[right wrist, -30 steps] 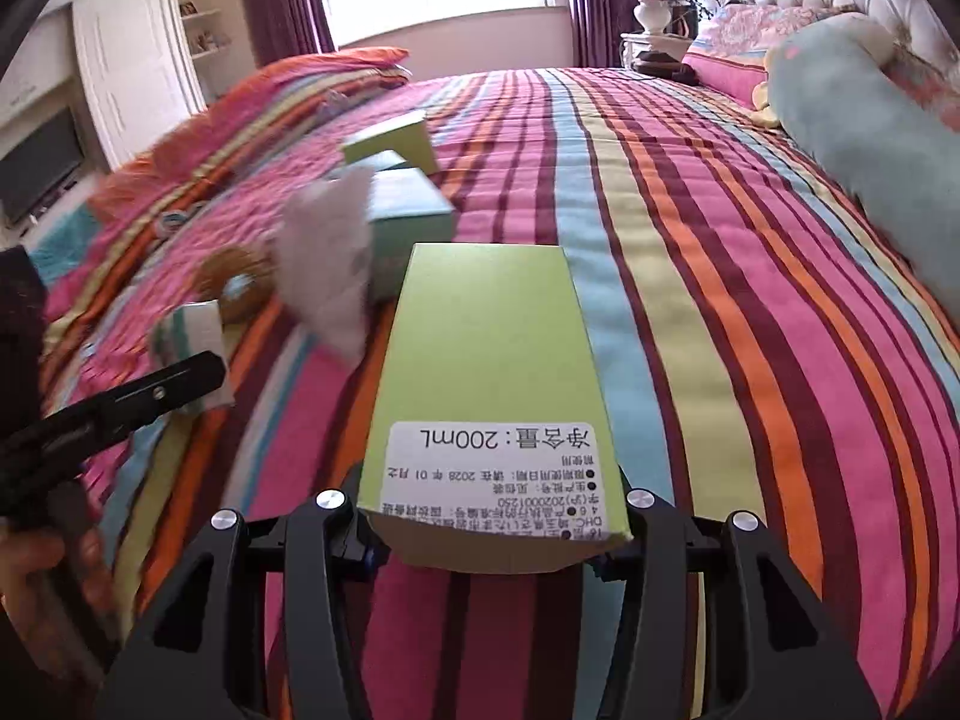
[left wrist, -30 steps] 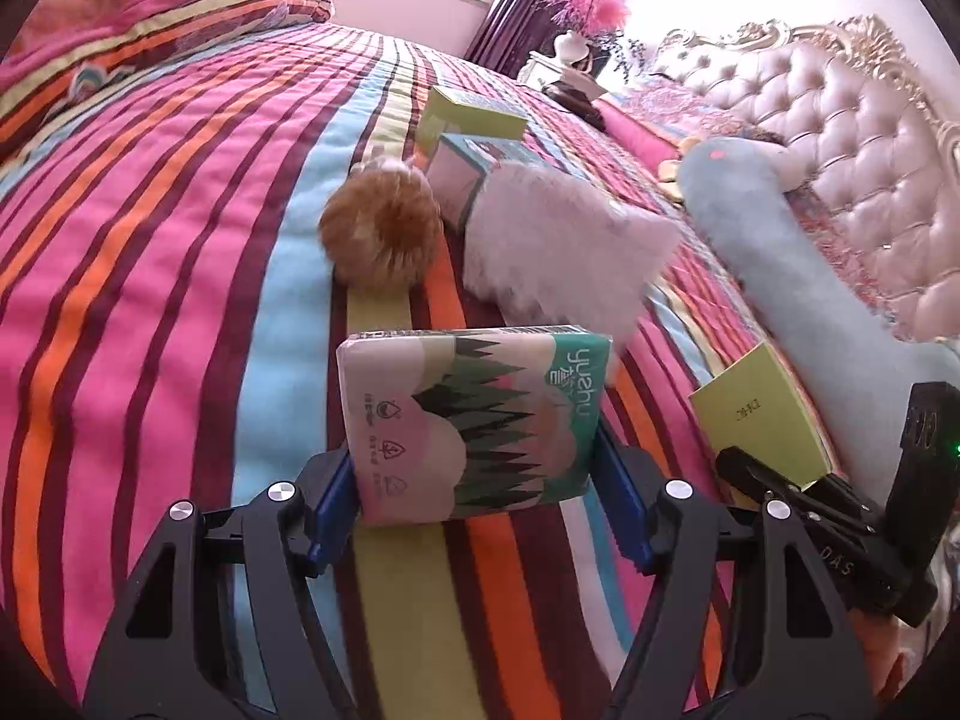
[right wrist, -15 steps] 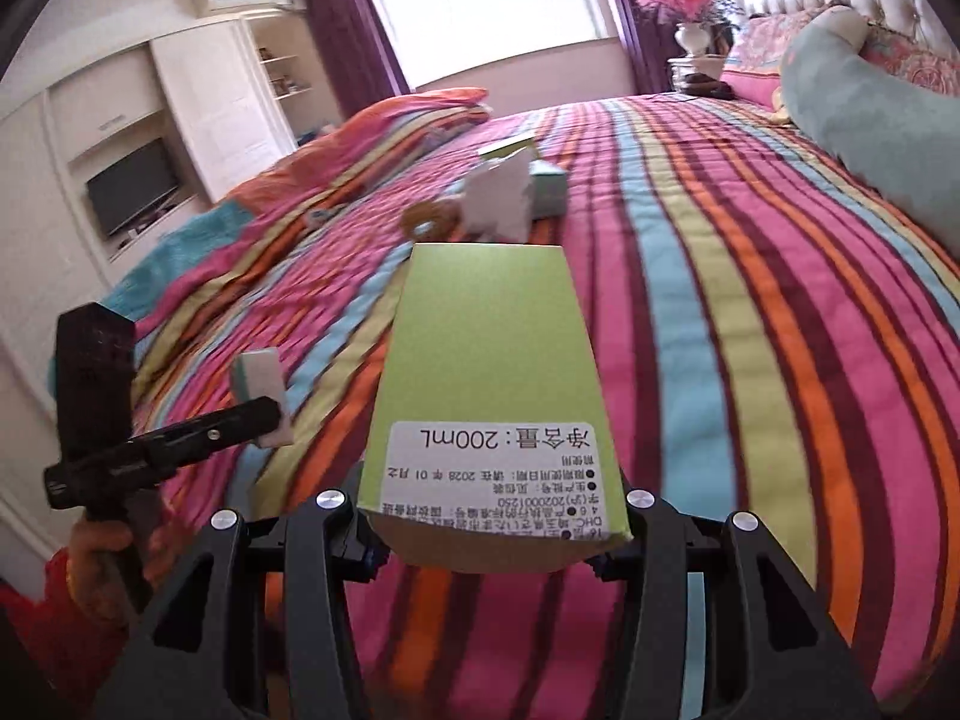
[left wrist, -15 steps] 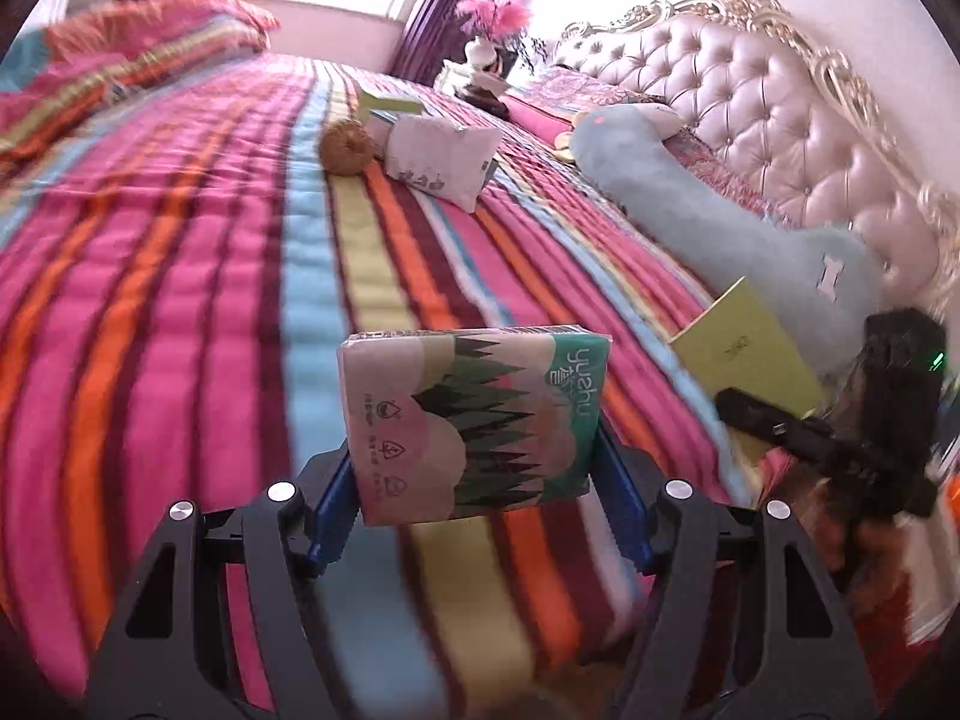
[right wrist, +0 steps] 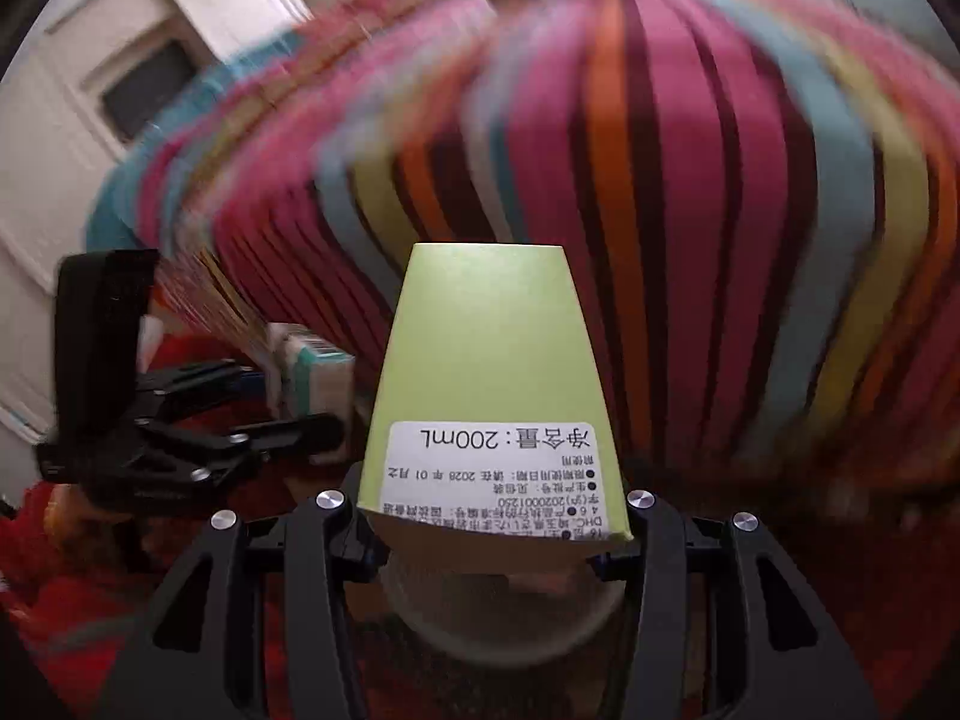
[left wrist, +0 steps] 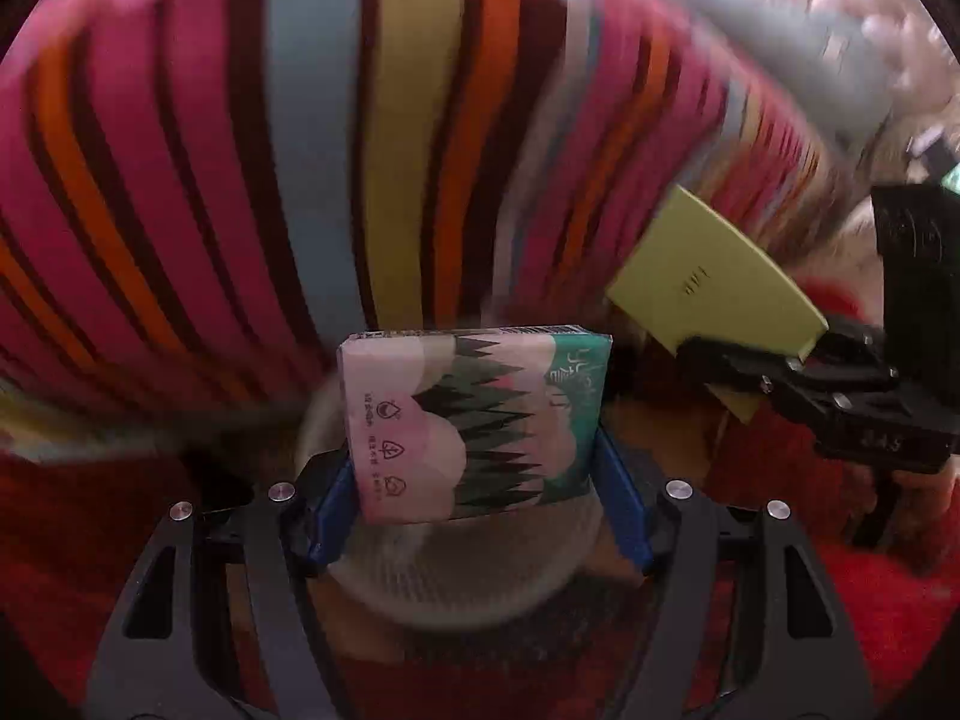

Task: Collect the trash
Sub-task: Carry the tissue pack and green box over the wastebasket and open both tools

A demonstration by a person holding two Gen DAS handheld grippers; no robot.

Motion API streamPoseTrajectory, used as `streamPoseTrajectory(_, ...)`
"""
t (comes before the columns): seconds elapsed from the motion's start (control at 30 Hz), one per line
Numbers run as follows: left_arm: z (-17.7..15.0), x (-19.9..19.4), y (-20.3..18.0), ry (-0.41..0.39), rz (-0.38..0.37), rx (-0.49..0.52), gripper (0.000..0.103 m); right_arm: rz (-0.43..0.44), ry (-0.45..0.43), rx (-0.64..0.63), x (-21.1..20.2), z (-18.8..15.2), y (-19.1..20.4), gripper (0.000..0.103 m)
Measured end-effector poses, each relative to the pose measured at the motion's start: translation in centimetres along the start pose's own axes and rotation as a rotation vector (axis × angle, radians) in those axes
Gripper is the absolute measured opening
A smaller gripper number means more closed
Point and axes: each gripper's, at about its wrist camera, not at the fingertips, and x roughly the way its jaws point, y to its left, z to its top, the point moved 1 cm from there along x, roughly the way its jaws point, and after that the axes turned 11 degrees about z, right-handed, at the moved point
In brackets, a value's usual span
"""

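Two light items: your left gripper point(left wrist: 474, 474) jaws pinch the soft tissue pack point(left wrist: 474, 426), right gripper point(right wrist: 489, 516) jaws the crushable box point(right wrist: 489, 384); grip sides gently.

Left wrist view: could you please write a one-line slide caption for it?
Left gripper clamps a pink-and-green tissue pack over a round pale bin, beside the striped bedspread.

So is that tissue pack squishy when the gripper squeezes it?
Probably a little. The tissue pack has a soft printed wrapper, and it narrows slightly between the left gripper fingers. It likely weighs little, since the pinch holds it up without sagging. The wrapper could be slippery.
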Motion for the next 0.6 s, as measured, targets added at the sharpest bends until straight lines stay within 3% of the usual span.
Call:
streamPoseTrajectory(0.07,-1.2,2.3,-0.4,0.070,-0.010,0.007,0.067,0.006,0.051,0.044,1.5,-1.5,-1.0,0.046)
streamPoseTrajectory(0.17,-2.4,4.8,-0.9,0.132,0.063,0.039,0.067,0.007,0.109,0.073,2.9,-2.9,-1.9,0.046)
streamPoseTrajectory(0.23,-2.6,5.7,-1.0,0.151,0.103,0.056,0.067,-0.005,0.133,0.078,3.4,-3.3,-2.2,0.046)
streamPoseTrajectory(0.5,-2.6,7.0,-1.8,0.188,0.125,0.117,0.069,-0.007,0.178,0.020,3.9,-3.8,-0.4,0.046)
streamPoseTrajectory(0.6,-2.4,7.9,-2.1,0.217,0.229,0.138,0.078,-0.006,0.191,0.003,4.5,-3.4,-0.1,0.047)
